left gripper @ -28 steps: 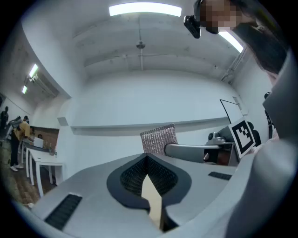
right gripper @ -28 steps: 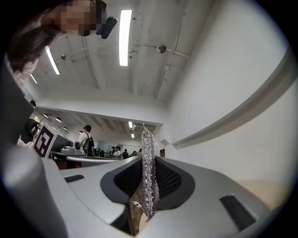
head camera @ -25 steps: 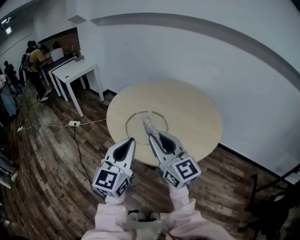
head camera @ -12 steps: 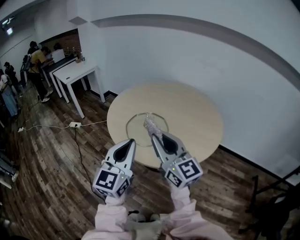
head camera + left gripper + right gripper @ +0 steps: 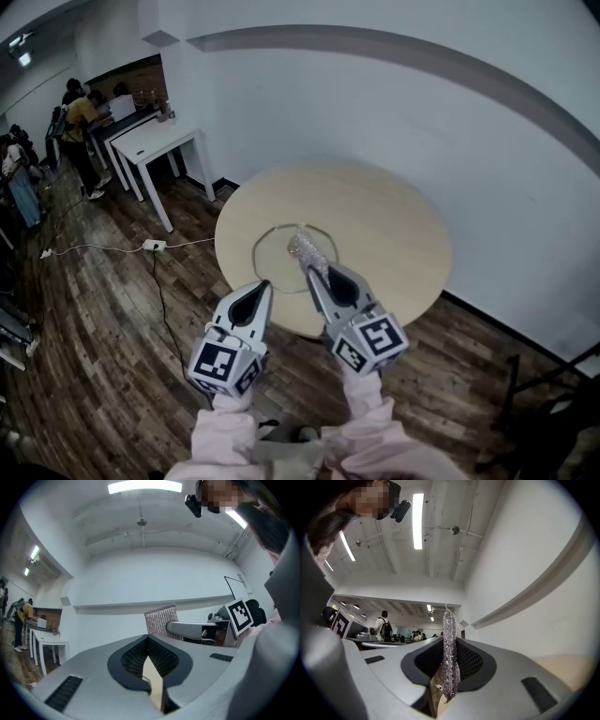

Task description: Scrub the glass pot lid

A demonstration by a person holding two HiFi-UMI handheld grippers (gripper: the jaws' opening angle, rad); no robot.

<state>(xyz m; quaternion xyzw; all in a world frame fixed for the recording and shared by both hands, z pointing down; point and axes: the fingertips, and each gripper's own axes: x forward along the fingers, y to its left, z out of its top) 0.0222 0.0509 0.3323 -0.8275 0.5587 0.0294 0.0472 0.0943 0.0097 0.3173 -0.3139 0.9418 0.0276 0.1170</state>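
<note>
Our right hand-held gripper (image 5: 317,274), clamped on the scrubber (image 5: 305,247), points up-frame over the lid (image 5: 274,251) at frame centre; our left hand-held gripper (image 5: 257,289), jaws together and empty, hangs just below-left.

From where I stand this looks like an open office or lab workspace. It has white walls with a grey band (image 5: 375,37), a wood-plank floor (image 5: 94,337) and a pale round table (image 5: 394,225) close to the wall. People (image 5: 82,112) stand at white desks (image 5: 155,141) at the far end. A power strip (image 5: 150,246) trails cable across the floor, and strip lights (image 5: 144,486) hang on a bare ceiling.
</note>
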